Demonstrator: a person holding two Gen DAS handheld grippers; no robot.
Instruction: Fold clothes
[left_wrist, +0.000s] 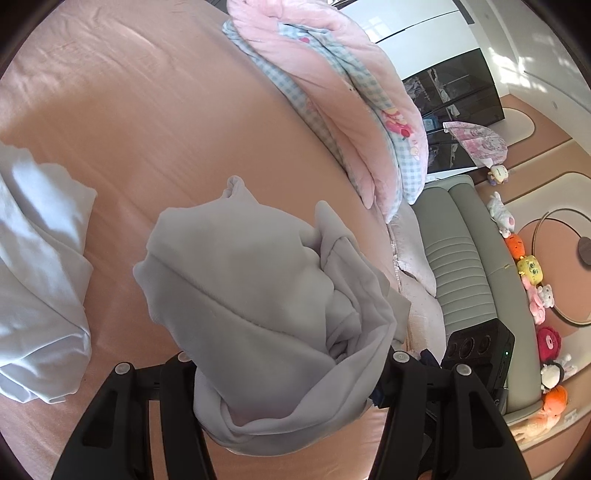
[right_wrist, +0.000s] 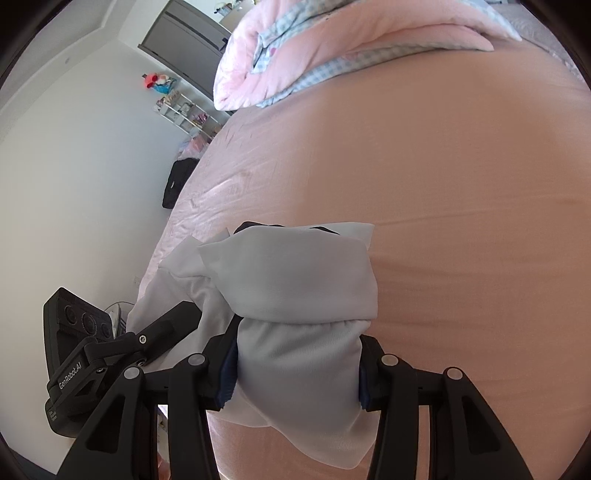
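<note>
A pale grey garment (left_wrist: 251, 280) is bunched in a heap on the pink bed sheet (left_wrist: 155, 122), and my left gripper (left_wrist: 291, 369) is shut on its near folds. In the right wrist view the same kind of pale cloth (right_wrist: 295, 280) is folded over itself, with my right gripper (right_wrist: 295, 373) shut on it between the blue pads (right_wrist: 228, 369). It trails left under the other gripper's black body (right_wrist: 110, 354). Whether both hold one garment I cannot tell. A second white garment (left_wrist: 40, 258) lies crumpled at the left.
A pink quilt with blue gingham lining (left_wrist: 332, 92) is piled at the far side of the bed (right_wrist: 461, 184). A grey padded headboard (left_wrist: 461, 266) and a row of plush toys (left_wrist: 532, 273) line the right. White wall and shelves (right_wrist: 188, 114) stand left of the bed.
</note>
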